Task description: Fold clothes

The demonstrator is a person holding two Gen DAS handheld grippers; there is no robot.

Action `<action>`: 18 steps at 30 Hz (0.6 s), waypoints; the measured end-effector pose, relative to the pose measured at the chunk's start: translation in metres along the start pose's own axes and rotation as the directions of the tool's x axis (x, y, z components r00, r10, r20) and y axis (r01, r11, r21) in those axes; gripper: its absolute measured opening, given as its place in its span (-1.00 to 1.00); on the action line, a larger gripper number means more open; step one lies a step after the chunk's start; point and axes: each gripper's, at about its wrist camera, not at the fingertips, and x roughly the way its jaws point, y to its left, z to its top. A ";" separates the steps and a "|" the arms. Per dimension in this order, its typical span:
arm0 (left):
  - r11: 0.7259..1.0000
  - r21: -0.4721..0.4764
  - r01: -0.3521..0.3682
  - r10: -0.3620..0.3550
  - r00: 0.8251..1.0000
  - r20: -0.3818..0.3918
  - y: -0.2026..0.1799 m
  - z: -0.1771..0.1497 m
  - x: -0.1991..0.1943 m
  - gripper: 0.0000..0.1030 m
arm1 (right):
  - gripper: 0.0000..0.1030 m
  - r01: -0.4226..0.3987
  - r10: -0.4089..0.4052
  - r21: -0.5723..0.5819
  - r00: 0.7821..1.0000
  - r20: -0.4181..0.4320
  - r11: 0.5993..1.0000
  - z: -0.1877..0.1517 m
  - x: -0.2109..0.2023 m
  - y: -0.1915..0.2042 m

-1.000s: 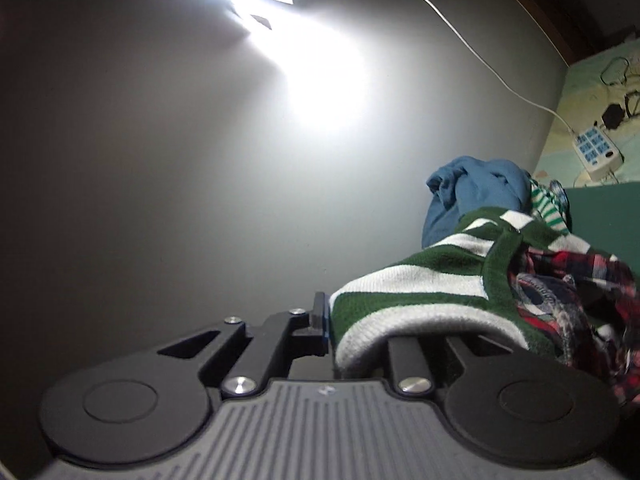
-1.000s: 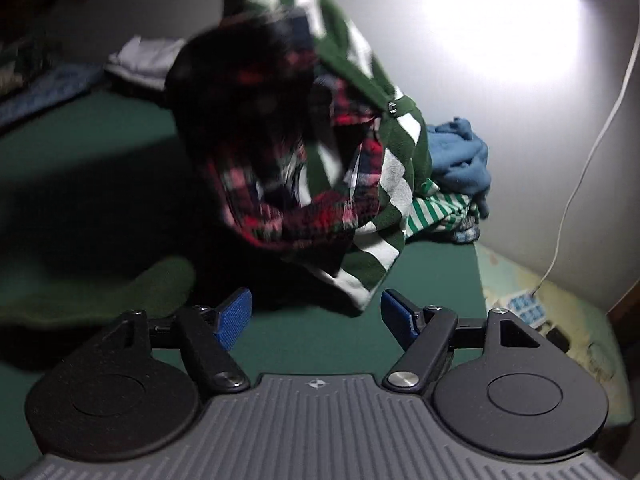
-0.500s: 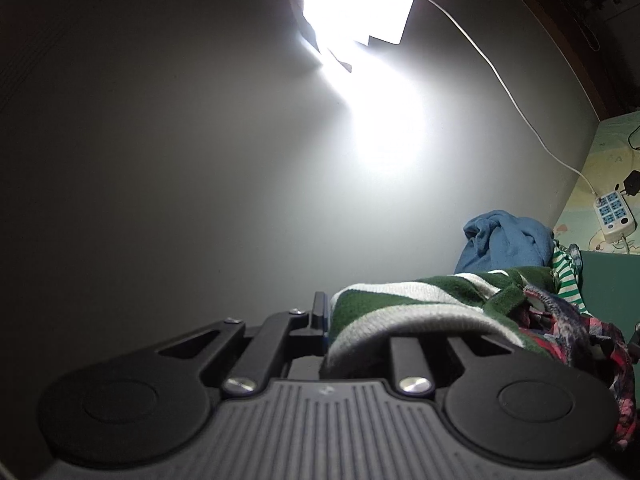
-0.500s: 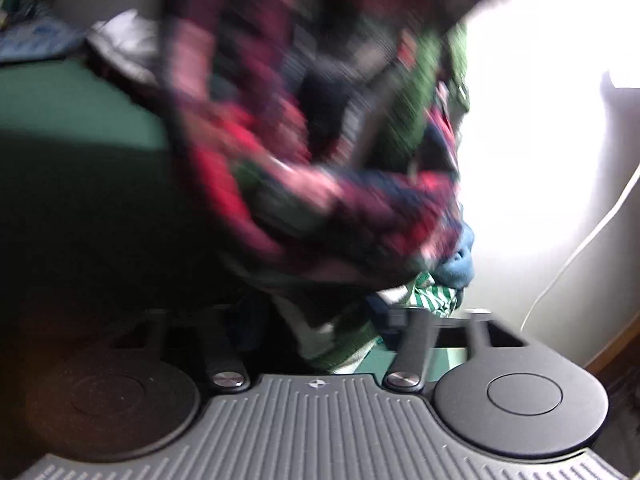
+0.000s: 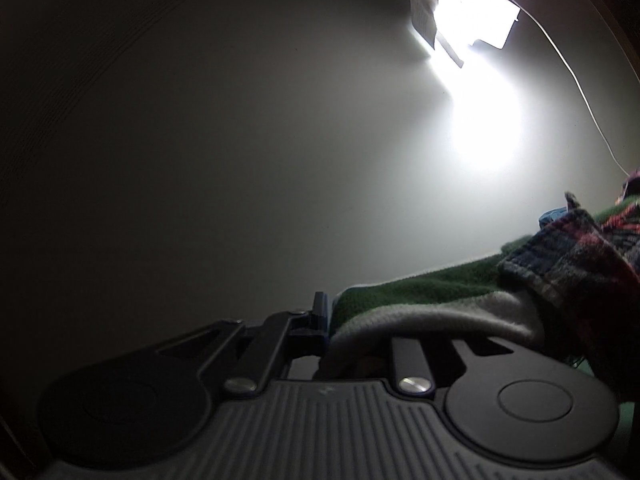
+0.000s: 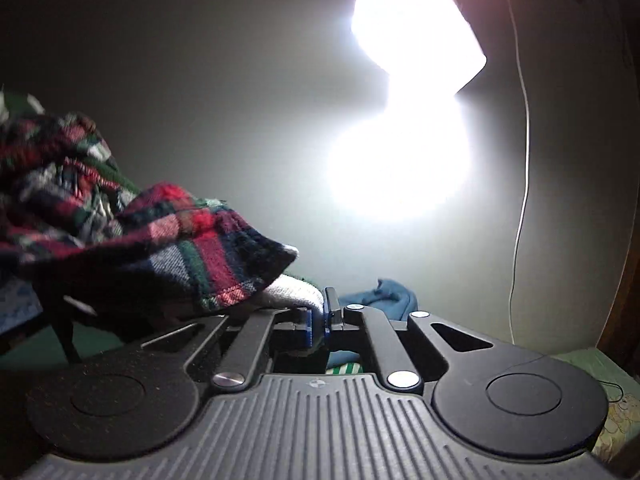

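Both grippers up in front of a grey wall [image 5: 200, 160], bright lamp [image 5: 472, 12] overhead, white cord [image 6: 524, 160] trailing down the wall. Left gripper [image 5: 332, 320] clenched on the white-and-green edge of a striped sweater [image 5: 424, 292]; the knit runs off to the right, held in the air, with a red-and-navy plaid shirt [image 5: 580, 264] bunched over it. Only the left finger [image 5: 319, 312] shows; the other is under cloth. Right gripper [image 6: 318, 320] pinched tight on a white hem of the sweater [image 6: 296, 294], blue pads nearly meeting on the fabric. Plaid shirt [image 6: 160, 248] drapes over the left of that view, slightly blurred. Behind the right gripper, a blue garment [image 6: 384, 296] lies heaped by the wall. Green counter [image 6: 580, 360] low at right.
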 end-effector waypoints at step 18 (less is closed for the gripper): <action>0.996 -0.082 -0.036 0.046 0.990 0.130 0.072 -0.019 -0.141 -0.51 | -0.92 -0.162 0.118 0.127 0.948 0.296 0.979 0.077 -0.116 0.010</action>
